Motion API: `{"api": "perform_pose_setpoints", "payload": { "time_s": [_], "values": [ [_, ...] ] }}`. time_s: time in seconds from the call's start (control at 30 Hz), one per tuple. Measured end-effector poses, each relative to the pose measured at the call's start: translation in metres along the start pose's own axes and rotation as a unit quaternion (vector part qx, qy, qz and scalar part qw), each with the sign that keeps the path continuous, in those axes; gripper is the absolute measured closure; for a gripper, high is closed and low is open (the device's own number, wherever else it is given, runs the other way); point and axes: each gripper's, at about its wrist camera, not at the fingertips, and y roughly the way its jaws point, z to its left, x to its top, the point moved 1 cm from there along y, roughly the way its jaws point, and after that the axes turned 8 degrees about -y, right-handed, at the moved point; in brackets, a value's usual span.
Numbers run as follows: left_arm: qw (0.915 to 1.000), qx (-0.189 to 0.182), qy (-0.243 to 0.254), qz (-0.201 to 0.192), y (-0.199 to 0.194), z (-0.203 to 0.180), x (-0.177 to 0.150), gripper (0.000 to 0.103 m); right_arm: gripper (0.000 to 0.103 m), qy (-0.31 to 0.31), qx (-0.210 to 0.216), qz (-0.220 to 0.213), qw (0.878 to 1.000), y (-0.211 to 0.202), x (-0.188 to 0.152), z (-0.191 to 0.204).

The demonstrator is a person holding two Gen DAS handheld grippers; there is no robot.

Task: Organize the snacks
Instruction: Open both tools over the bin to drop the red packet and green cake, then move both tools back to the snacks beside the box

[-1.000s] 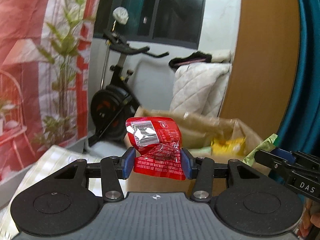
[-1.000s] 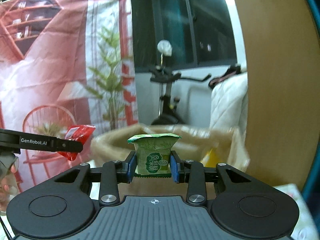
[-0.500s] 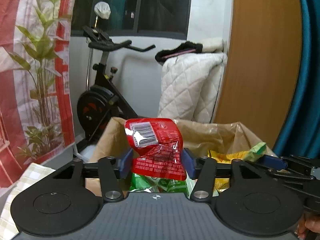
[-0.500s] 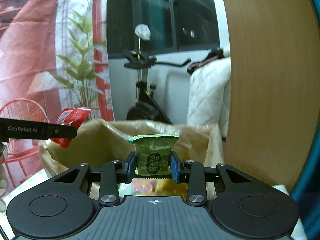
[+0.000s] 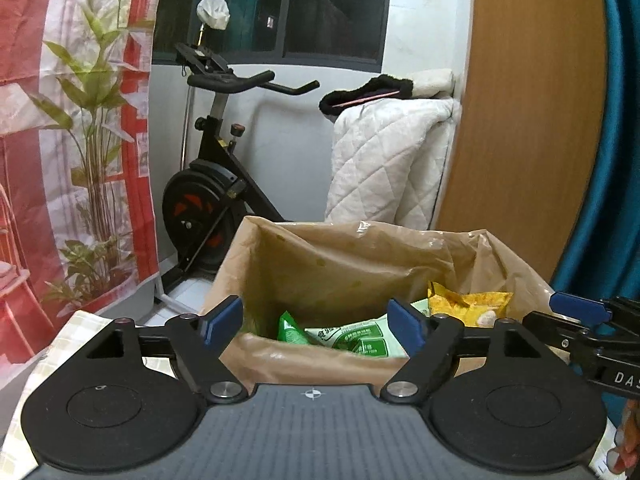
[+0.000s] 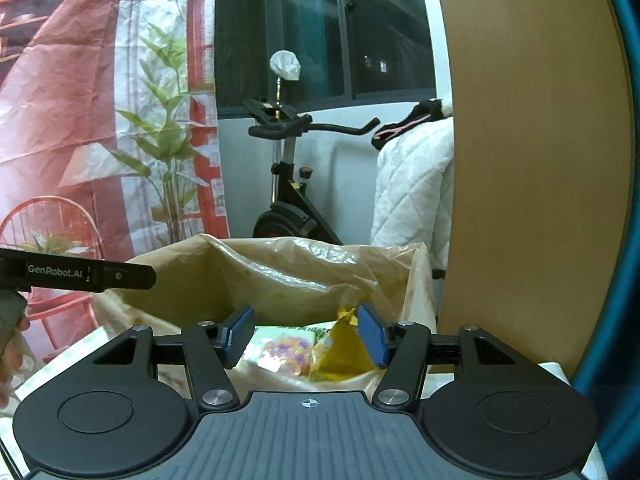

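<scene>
Left tongs: left gripper [image 5: 316, 320] fills the lower half of the left wrist view; its jaws have just been opening and now stand spread, with nothing between the blue pads.
Bag, left view: brown paper bag [image 5: 340, 256] stands open at the centre, just beyond the pads.
Snacks, left view: green packets [image 5: 352, 340] lie at the bottom of the bag; a yellow packet [image 5: 468, 304] lies to their right. The red snack is not visible; I cannot tell where it lies.
Right edge, left view: right gripper [image 5: 580, 312] enters from the right, over the bag rim.
Right tongs: in the right wrist view its own jaws have just been opening too; they stand apart and empty.
Bag, right view: the bag mouth takes the centre of the frame. A pale packet [image 6: 280, 348] and the yellow packet are seen between the pads, but down inside the bag, not pinched.
Left edge, right view: one arm of the left gripper reaches in at mid-left.
Step in hand: release into the bag, which looks done for both.
Advice: draw both tongs back with jaws wide, clear of the thin rim, so the bag is not pulled over.
</scene>
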Motion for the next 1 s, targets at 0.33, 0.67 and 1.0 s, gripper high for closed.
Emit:
{"api": "perform_pose_setpoints", "payload": {
  "time_s": [0.33,0.67,1.0],
  "values": [
    [1.0,0.003,0.001,-0.001,-0.045,0.004,-0.021,0.02,0.048,0.007,0.007,0.004,1.0,-0.044,-0.016,0.013],
    [0.9995,0.006,-0.003,0.03,-0.059,0.011,-0.06,0.02,0.048,0.013,0.015,0.035,0.999,-0.067,-0.051,0.025],
    [0.9964,0.0,-0.028,0.08,-0.057,0.024,-0.104,0.02,0.048,0.028,0.004,0.083,0.996,-0.073,-0.09,0.022]
  ]
}}
